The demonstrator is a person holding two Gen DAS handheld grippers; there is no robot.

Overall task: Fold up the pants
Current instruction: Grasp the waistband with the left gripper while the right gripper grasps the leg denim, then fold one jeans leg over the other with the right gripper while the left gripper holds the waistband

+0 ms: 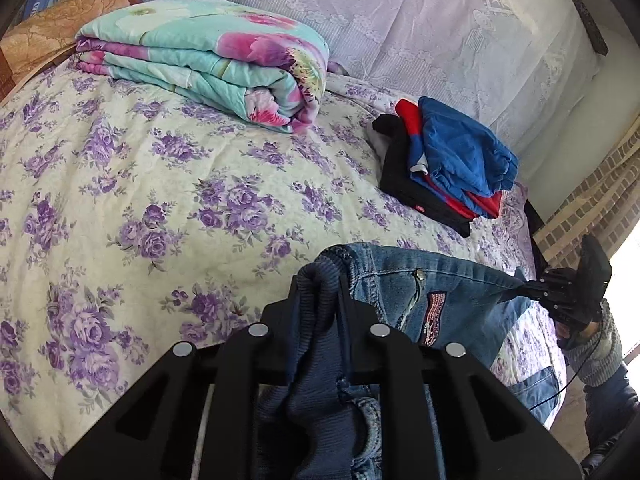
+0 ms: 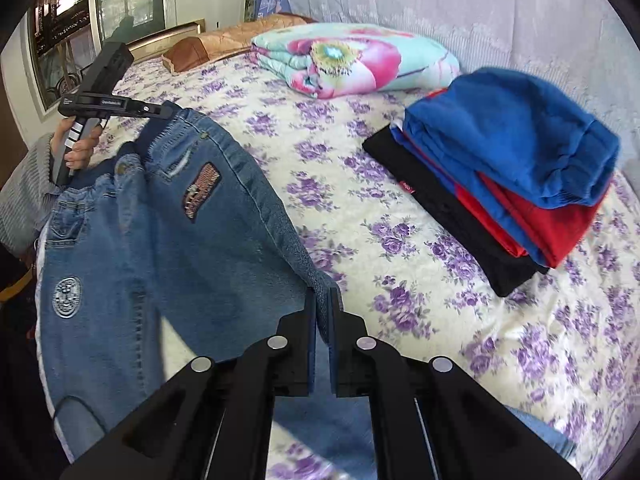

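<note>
A pair of small blue jeans [image 1: 452, 296] with a ribbed dark-blue waistband and an embroidered patch hangs stretched between my two grippers above the bed. My left gripper [image 1: 320, 280] is shut on the bunched waistband [image 1: 320, 320]. In the left wrist view my right gripper [image 1: 524, 286] shows at the far right, pinching the denim. In the right wrist view the jeans [image 2: 160, 248] spread to the left, my right gripper [image 2: 324, 296] is shut on their side edge, and my left gripper [image 2: 168, 112] grips the waistband at upper left, held by a hand [image 2: 80, 148].
The bed [image 1: 140, 200] has a cream cover with purple flowers. A folded floral quilt [image 1: 208, 60] lies at the back. A stack of folded clothes [image 2: 500, 184], blue, red and black, sits on the right. A lace curtain [image 1: 400, 20] hangs behind.
</note>
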